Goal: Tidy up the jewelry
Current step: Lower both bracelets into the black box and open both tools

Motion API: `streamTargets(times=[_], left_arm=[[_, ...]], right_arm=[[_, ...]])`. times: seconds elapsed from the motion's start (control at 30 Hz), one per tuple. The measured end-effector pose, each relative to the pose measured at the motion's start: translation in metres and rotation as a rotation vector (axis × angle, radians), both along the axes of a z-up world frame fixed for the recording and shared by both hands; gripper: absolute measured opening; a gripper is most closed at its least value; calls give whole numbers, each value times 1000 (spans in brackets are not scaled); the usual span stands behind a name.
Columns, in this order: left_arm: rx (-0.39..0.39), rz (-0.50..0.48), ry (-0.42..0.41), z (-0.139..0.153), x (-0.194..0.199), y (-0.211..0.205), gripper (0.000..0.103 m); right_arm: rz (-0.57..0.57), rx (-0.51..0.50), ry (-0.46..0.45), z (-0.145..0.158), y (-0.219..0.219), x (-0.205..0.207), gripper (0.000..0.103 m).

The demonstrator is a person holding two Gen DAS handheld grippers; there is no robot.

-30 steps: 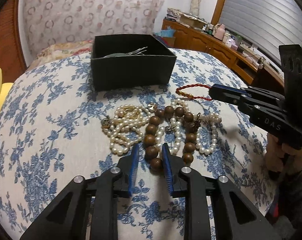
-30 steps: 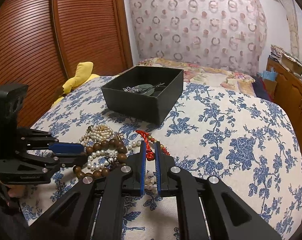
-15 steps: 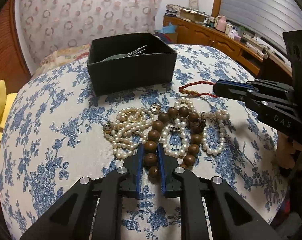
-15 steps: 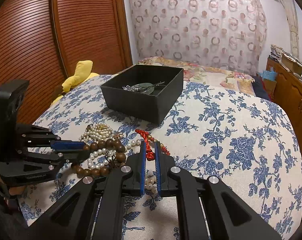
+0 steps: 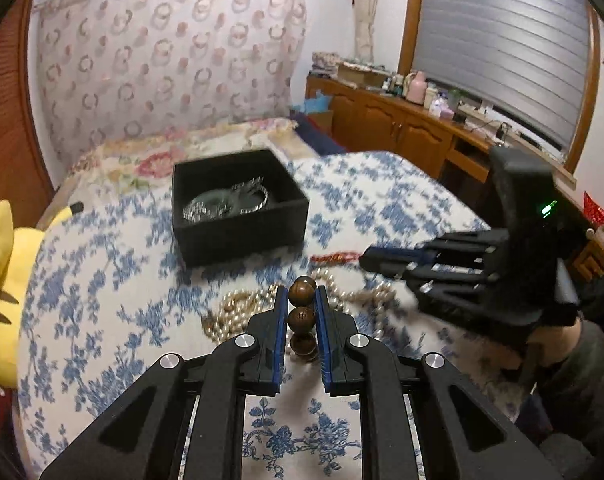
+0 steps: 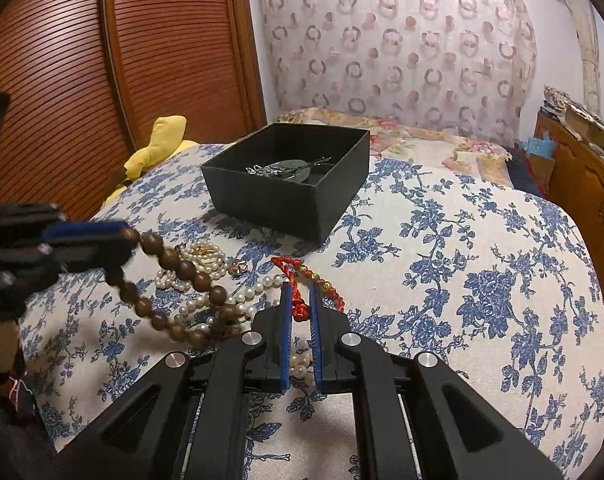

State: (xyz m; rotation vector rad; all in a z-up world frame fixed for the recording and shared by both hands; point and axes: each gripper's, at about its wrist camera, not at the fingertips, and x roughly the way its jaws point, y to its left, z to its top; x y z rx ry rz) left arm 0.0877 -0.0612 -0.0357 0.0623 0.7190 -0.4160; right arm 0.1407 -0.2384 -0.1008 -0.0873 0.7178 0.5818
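My left gripper (image 5: 301, 294) is shut on the brown wooden bead bracelet (image 5: 301, 292) and holds it lifted off the bed; in the right wrist view the bracelet (image 6: 170, 260) hangs from the left gripper (image 6: 120, 236) with its far end on the bedspread. My right gripper (image 6: 300, 292) is shut on the red cord bracelet (image 6: 298, 304), low over the bed. Pearl strands (image 6: 200, 256) lie tangled beside it; they also show in the left wrist view (image 5: 238, 312). The black box (image 5: 238, 204) holds silver pieces (image 6: 286, 168).
The blue-flowered bedspread (image 6: 462, 260) covers the bed. A yellow plush toy (image 5: 6, 280) lies at the left edge. A wooden cabinet (image 5: 402, 128) stands beyond the bed to the right. A brown slatted door (image 6: 102, 60) is on the left.
My left gripper closed on the wooden bead bracelet and lifted it up off the bed. The right gripper stayed shut on the red cord bracelet.
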Motion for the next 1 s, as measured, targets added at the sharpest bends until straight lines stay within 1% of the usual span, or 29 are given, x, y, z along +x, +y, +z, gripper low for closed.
streamTargets(times=[0.17,0.5,0.63,0.83,1.0], left_arm=[[-19,-6,-35,13,-3,-1,12],[-35,1,-81,35,1,2,12],[-42,11,-106,47,7,6,12],[-40,30,-158,71,16,11,12],[-55,37,-191,88,29,16,12]], right_arm=[[-13,2,10,0,-1,3,10],[9,-32,-30,6,9,-6,10],[16,-21,-59,24,11,-8,10],[21,4,-127,62,12,-1,10],[28,-7,-176,83,20,9,10]])
